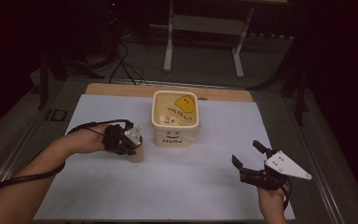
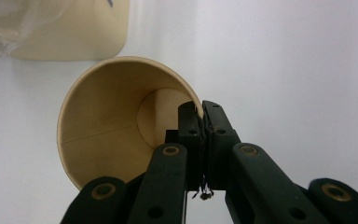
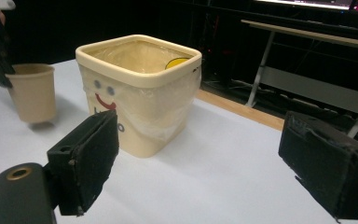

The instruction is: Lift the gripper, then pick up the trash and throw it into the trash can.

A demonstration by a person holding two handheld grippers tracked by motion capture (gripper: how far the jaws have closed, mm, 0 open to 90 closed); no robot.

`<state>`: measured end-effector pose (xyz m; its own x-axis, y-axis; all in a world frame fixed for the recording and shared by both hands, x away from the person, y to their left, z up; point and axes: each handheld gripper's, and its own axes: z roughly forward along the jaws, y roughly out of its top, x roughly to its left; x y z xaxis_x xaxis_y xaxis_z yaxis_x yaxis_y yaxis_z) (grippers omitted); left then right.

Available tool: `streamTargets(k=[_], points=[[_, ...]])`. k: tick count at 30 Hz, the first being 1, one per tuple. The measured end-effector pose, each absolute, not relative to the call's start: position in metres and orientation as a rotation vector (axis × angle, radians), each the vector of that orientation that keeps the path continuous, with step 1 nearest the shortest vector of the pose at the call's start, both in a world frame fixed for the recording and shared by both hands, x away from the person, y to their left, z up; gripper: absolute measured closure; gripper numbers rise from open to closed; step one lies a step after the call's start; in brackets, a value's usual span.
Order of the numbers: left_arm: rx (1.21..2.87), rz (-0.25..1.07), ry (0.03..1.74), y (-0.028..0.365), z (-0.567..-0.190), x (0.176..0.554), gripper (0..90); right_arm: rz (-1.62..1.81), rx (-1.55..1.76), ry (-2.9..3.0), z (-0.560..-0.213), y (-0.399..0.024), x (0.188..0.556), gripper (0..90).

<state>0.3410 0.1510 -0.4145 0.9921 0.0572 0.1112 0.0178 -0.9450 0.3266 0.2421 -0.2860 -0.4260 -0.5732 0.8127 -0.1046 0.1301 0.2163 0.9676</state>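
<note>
the left tongs [image 2: 200,116] are clamped on the rim of the paper cup [image 2: 116,126], one jaw inside the wall and one outside, the pads pressed flat together over the thin paper. in the right gripper view the cup [image 3: 32,93] hangs just clear of the counter [image 3: 223,163], with its shadow beneath it, and it stands near the left side of the cream bin [image 1: 175,116]. the right tongs [image 1: 251,161] stand wide and hold nothing, well apart from the bin at the near right of the counter.

procedure, as judged: the step in hand appears to be carrying the cup to the bin. keep the grip on the rim steady; a single-wall pinch lets the cup swing, so lift slowly and keep the cup upright until its base clears the bin's rim. the plastic liner [image 3: 168,112] drapes over that rim and could snag.

clearances: open counter lies on every side of the cup except toward the bin. the counter's left edge is near the left forearm. the right tongs leave the path free.
</note>
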Motion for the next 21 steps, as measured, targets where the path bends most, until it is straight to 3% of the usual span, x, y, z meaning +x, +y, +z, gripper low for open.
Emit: streamTargets(k=[21], points=[[2.758,0.171,-0.054,0.147,-0.337,0.318,88.8,1.392,0.869,1.863,-0.425,-0.285,0.242,12.0]])
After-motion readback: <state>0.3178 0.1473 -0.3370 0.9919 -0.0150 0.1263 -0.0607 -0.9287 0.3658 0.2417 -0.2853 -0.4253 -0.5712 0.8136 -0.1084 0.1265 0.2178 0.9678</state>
